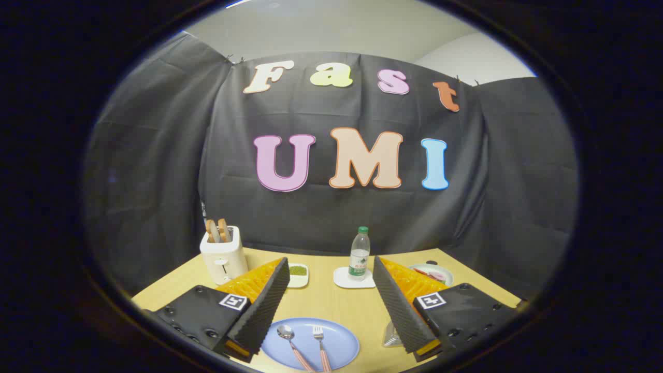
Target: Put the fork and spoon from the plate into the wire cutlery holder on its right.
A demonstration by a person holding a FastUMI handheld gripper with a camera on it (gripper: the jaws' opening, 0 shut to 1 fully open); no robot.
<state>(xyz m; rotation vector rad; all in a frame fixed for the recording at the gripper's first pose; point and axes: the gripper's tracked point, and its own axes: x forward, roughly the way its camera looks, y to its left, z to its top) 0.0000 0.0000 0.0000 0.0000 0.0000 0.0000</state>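
A light blue plate [339, 339] lies on the wooden table between and below my fingers. On it rest a spoon [288, 334] and a fork [319, 335], side by side, both with striped pink handles pointing toward me. My gripper [331, 269] hangs above the plate, open wide with nothing between its fingers. The wire cutlery holder [391, 335] peeks out just right of the plate, mostly hidden behind my right finger [399, 305].
A white toaster [224, 257] with two bread slices stands at the back left. A small dish of green bits [298, 273], a water bottle [359, 253] on a white coaster, and a bowl [432, 273] with red pieces sit further back. Black cloth walls the table.
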